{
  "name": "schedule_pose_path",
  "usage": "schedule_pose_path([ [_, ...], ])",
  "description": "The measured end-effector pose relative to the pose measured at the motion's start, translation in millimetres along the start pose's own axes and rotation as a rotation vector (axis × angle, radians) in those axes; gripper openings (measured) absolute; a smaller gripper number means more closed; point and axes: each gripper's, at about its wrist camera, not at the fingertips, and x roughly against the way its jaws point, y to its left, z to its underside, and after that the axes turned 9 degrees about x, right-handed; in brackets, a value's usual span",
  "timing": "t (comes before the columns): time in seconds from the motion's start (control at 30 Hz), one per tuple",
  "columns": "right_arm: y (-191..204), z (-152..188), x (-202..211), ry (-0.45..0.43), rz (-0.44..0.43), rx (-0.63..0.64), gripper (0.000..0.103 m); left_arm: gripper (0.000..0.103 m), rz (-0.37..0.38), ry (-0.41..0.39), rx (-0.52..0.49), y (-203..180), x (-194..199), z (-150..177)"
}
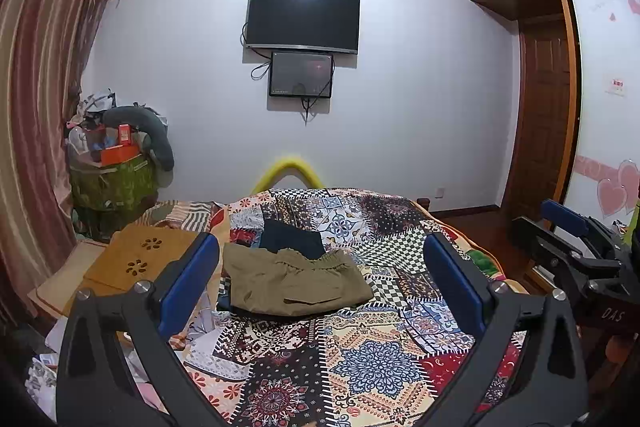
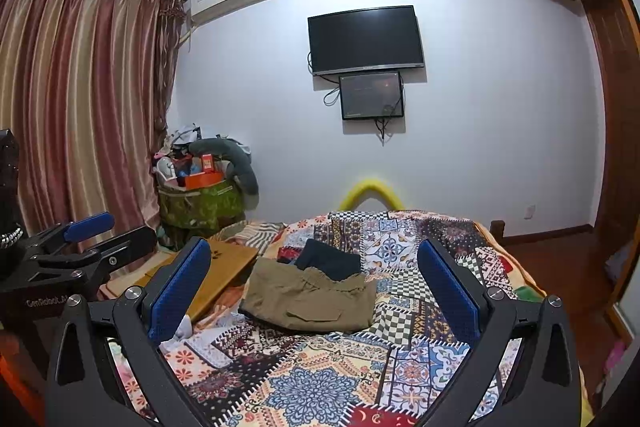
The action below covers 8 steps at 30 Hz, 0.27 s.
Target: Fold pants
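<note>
Patchwork bedspread, wall television, striped curtains, wooden lap desk

Pants on bedspread, wooden board to their left.

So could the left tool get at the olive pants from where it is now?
Probably yes. The left tool is open and faces the olive pants on the patterned bedspread, with nothing between. The dark garment lies behind them.
</note>
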Motion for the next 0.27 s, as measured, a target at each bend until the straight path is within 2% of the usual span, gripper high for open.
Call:
schedule_pose_path([
  [0.27, -2.4, -0.9, -2.9, 0.004, 0.002, -0.008, 0.103, 0.103, 0.012, 0.004, -0.022, -3.1, -0.6, 3.4],
])
